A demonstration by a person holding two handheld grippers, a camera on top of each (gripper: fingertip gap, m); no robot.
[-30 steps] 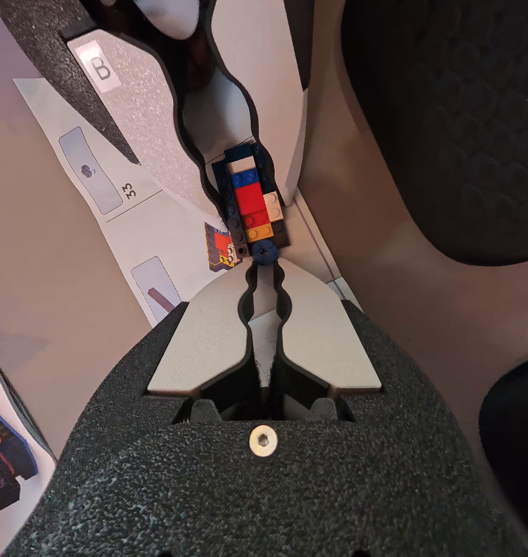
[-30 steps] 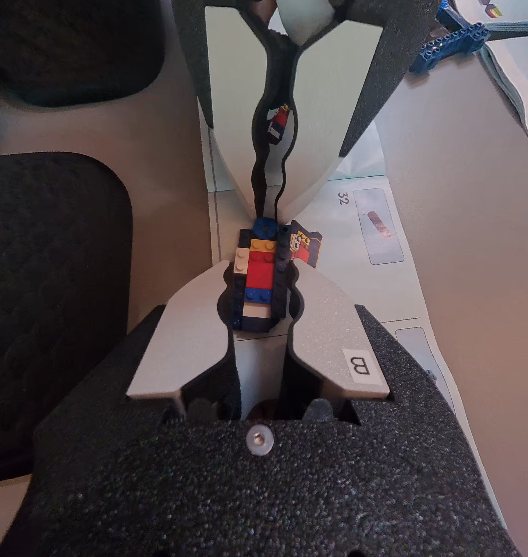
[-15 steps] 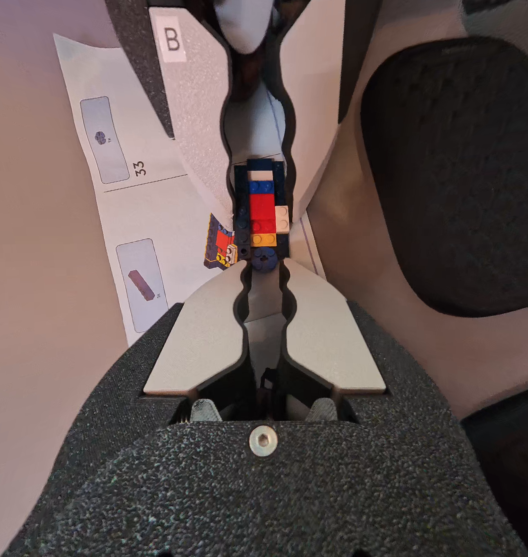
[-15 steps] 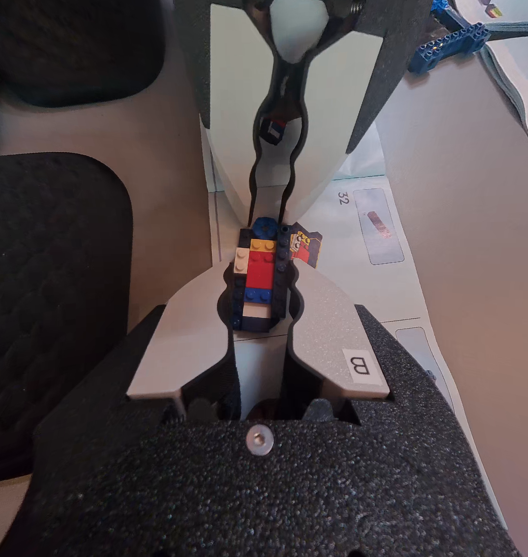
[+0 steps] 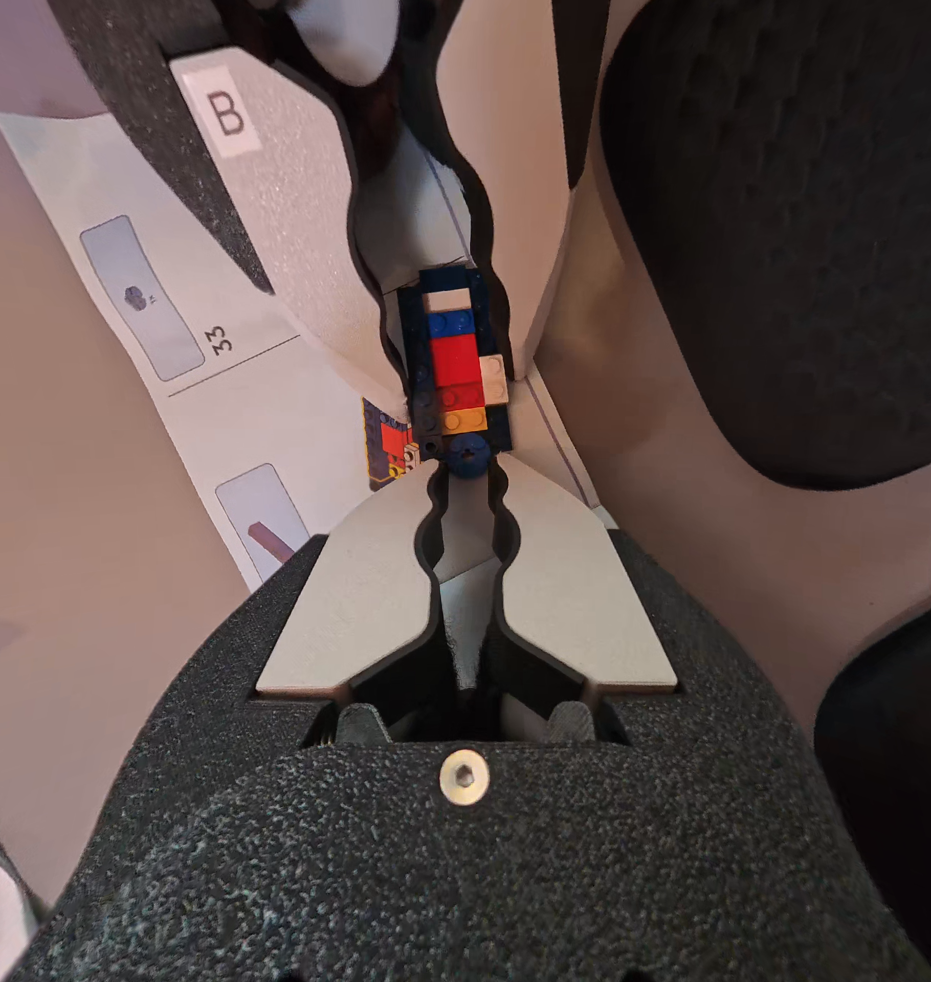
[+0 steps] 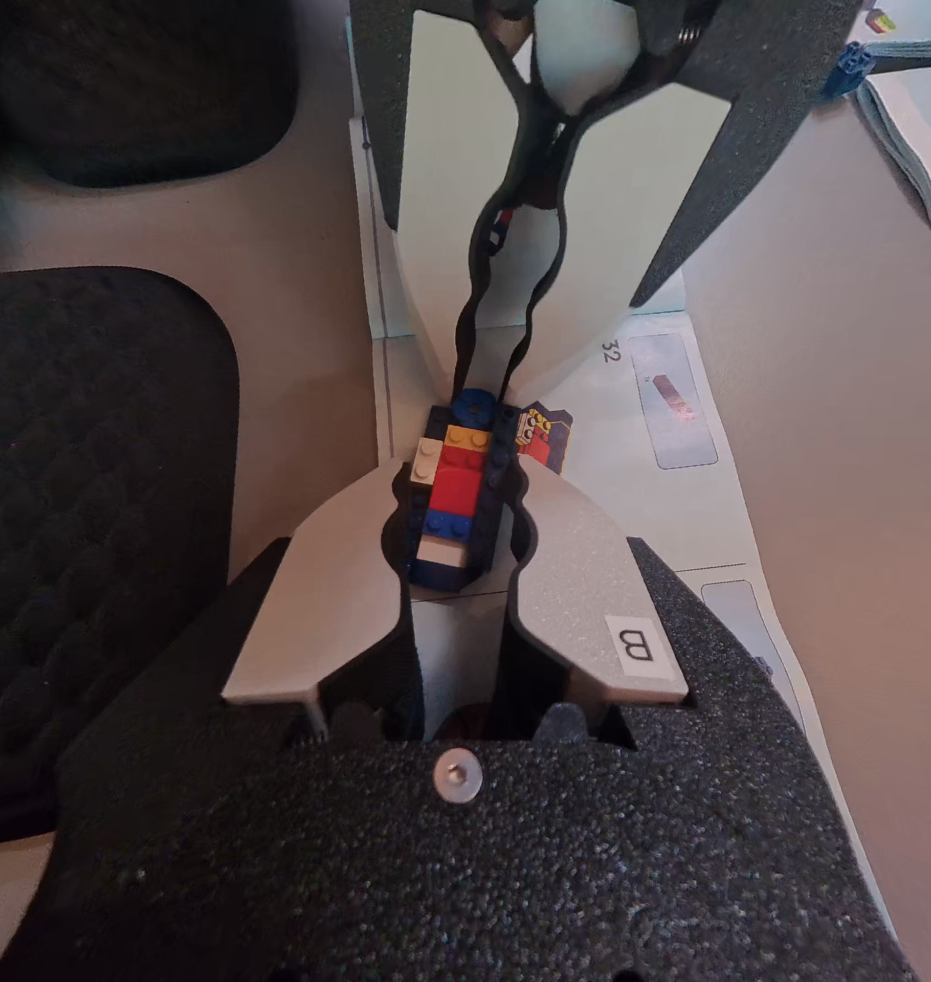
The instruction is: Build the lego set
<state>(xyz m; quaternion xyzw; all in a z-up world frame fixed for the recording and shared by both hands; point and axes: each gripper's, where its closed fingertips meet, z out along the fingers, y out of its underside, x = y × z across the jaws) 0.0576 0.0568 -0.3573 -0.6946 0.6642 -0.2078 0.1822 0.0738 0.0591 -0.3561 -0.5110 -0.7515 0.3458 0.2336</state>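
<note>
Holding gripper (right): the right gripper [image 6: 460,478] clamps the brick assembly [image 6: 455,494], with its pads pressed on the dark-blue long sides.
Assembly axis: it runs 12 to 6 o'clock in both wrist views, in line with both pairs of fingers.
Left gripper [image 5: 466,470]: it faces the right one head-on, and the assembly lies at its 12 o'clock, just past the tips.
Contact point: the round dark-blue piece [image 5: 466,451] sits on the assembly's near end, and the narrowly parted left fingertips pinch it on both sides.
Nearer gripper: the left.
Support: the instruction sheet [image 5: 272,425] lies on the table [image 5: 54,478] underneath.
</note>
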